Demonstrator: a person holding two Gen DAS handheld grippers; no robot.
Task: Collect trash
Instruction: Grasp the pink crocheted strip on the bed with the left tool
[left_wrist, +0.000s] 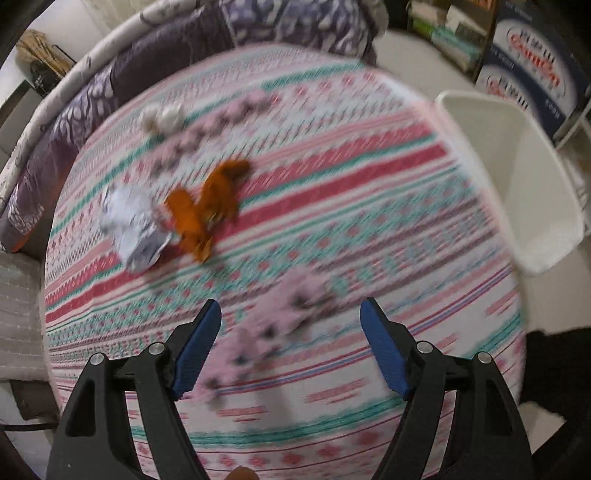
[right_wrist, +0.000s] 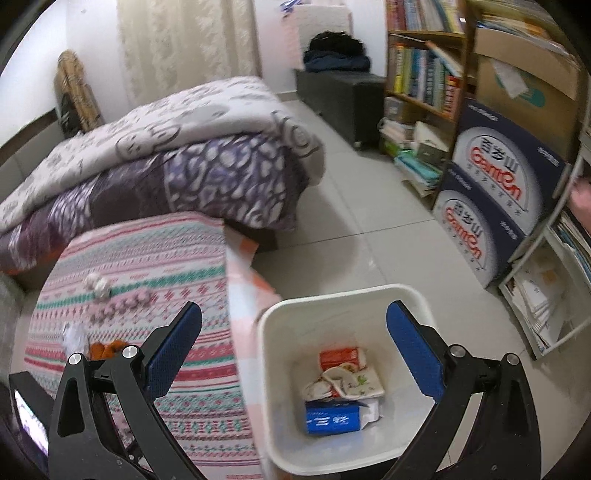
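**Both grippers empty: left over the remaining litter, right over the bin**

Left-wrist view, near to far. The left gripper (left_wrist: 291, 317) has its fingers spread wide with nothing between them, only patterned cloth (left_wrist: 369, 206) below. It is angled steeply down at the cloth, probably to come at the litter from above. At about 11 o'clock from the fingertips lie the foil wad (left_wrist: 135, 229) and the orange wrapper (left_wrist: 207, 206), touching each other. The wrapper's long axis runs from 7 to 1 o'clock, its narrower end toward 1 o'clock; the frame is blurred, so finer shape cannot be told. The foil wad is roughly compact, with no clear axis. Farther off, toward 11 o'clock, sits a white tissue ball (left_wrist: 164, 116), well apart from the other two.

Right-wrist view. The right gripper (right_wrist: 293, 321) is likewise released and empty, straddling the white bin (right_wrist: 273, 387), which stands on the floor touching the cloth's edge, likely so that drops are short. Inside lie a blue carton (right_wrist: 332, 419), a crumpled printed wrapper (right_wrist: 347, 380) and a red carton (right_wrist: 338, 356). The blue carton's long axis runs 9 to 3 o'clock.
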